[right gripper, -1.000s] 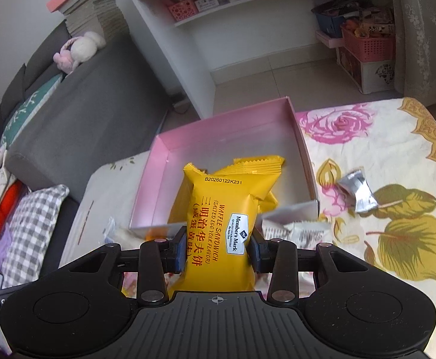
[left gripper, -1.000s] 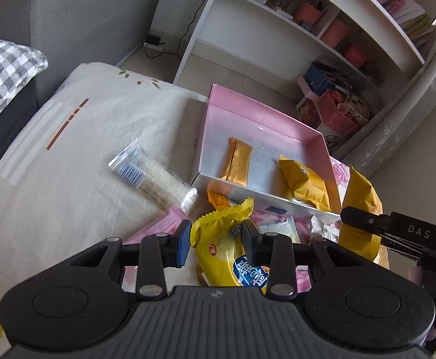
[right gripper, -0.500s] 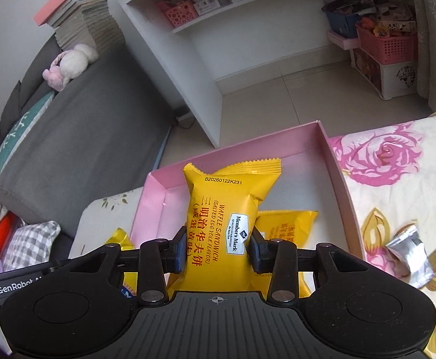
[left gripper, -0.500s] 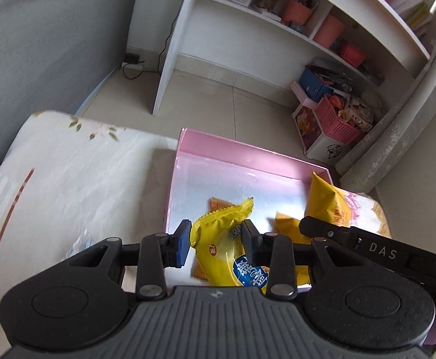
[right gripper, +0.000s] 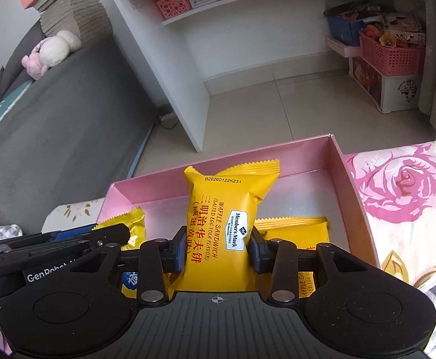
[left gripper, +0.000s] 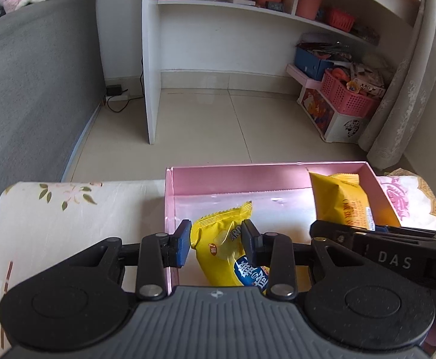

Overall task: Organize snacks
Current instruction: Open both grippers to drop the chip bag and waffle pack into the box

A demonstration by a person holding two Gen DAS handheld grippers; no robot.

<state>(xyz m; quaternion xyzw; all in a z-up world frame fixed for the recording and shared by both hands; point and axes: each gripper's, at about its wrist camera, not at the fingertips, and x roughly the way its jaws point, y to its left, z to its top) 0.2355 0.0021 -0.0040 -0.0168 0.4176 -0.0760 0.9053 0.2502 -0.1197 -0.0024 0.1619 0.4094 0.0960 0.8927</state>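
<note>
Snack packets are the job here, and the left wrist view shows one: a crinkly yellow snack packet (left gripper: 218, 239) with a blue label, pinched between the pads of the left gripper (left gripper: 217, 240) and hanging over the near left corner of the pink box (left gripper: 235, 173). The box is a shallow card tray with a glossy, pale floor, and it lies directly below and ahead of the jaws — so the drop looks short and straight. The right gripper (left gripper: 352, 233) crosses in from the side, its own packet poking up inside the box. In the right wrist view, that gripper (right gripper: 217, 252) is clamped on a waffle sandwich packet (right gripper: 226, 209), smooth orange-yellow film with serrated ends, its long axis running away along the fingers — toward the box's far wall. A second waffle sandwich packet (right gripper: 292, 230) lies flat on the box floor just beside it.
</note>
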